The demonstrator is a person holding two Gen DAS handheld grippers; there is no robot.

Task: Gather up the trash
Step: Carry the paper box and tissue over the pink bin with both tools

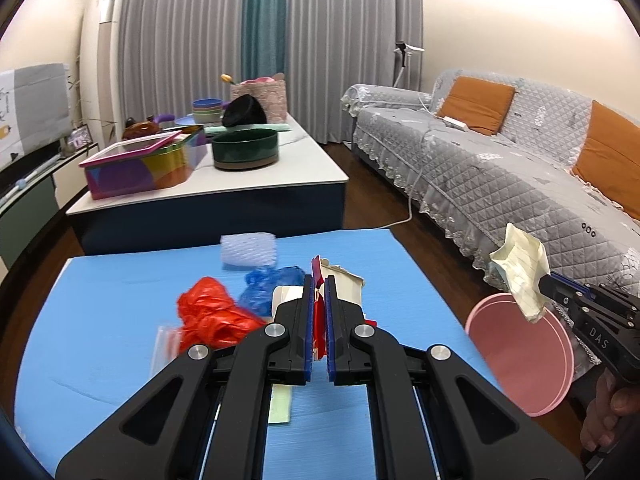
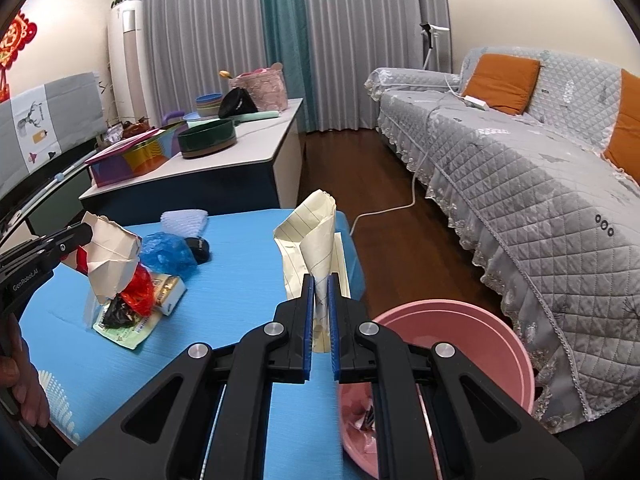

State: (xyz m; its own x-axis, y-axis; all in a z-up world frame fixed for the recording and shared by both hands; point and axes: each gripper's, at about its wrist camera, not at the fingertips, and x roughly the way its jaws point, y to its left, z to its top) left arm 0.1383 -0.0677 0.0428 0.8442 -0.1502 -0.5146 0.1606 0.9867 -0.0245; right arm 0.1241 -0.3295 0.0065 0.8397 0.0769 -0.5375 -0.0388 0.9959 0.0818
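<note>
In the left wrist view my left gripper (image 1: 319, 280) is shut on a crumpled white-and-red carton scrap (image 1: 319, 308) above the blue table (image 1: 100, 360). On the table lie a red plastic bag (image 1: 212, 316), a blue plastic bag (image 1: 268, 284) and a white foam net (image 1: 248, 250). My right gripper (image 2: 319, 280) is shut on a crumpled sheet of lined pale-yellow paper (image 2: 316, 236), beside the table's right edge. A pink bin (image 2: 460, 344) stands on the floor just right of it, with some scraps inside. The left gripper (image 2: 86, 232) with its carton scrap (image 2: 112, 256) shows at the left.
A snack packet (image 2: 170, 292), a green slip (image 2: 124, 332) and a small black object (image 2: 200, 250) also lie on the blue table (image 2: 224, 320). Behind stands a white table (image 1: 256, 184) loaded with bowls and boxes. A grey-covered sofa (image 2: 520, 184) runs along the right, and a white cable (image 2: 384, 212) crosses the wooden floor.
</note>
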